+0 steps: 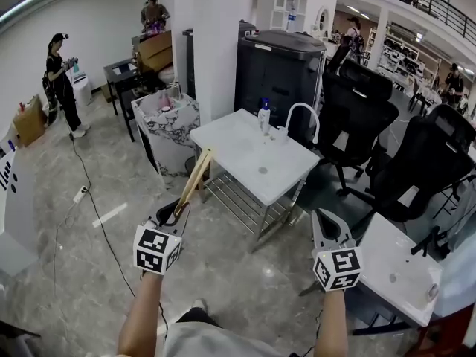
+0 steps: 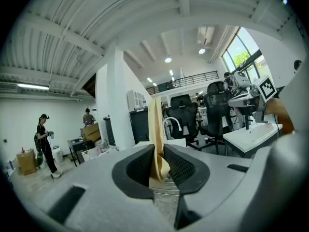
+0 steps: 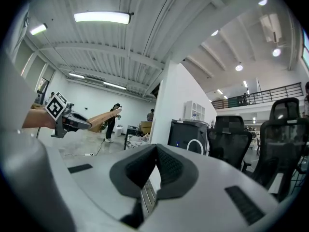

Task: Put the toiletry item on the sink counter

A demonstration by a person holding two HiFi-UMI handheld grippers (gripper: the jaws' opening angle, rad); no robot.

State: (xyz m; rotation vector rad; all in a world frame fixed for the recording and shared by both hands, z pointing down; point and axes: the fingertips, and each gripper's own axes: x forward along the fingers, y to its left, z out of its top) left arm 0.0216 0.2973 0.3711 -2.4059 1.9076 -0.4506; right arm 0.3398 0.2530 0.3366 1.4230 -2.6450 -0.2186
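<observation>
In the head view, the left hand-held gripper (image 1: 175,213) pinches the near end of a long, flat, tan toiletry item (image 1: 195,181). The item slants up and away from the jaws, and its far end shows against the left corner of the white sink surface (image 1: 238,151). It is held in the air and does not lie on that surface. A white faucet (image 1: 303,114) and a clear bottle (image 1: 264,115) stand close together at the surface's far edge, and a small drain (image 1: 262,171) sits near its middle. The right hand-held gripper (image 1: 324,225) hangs off the surface's near right corner, well apart from the left one. Black office chairs (image 1: 357,106) stand beyond the far right edge.

In the left gripper view, the left hand-held gripper (image 2: 158,151) has its two ribbed pads (image 2: 177,166) pressed onto the lower end of the toiletry item (image 2: 155,124). The item rises upright between them, and its bottom corner bulges out just below the grip. A person (image 2: 46,144) stands far off at the left.

In the right gripper view, the right hand-held gripper (image 3: 155,151) has its jaws pressed together at the tips, with nothing between them. At the left of this view we see the left hand-held gripper (image 3: 72,122) with the toiletry item (image 3: 104,117) sticking out of it.
</observation>
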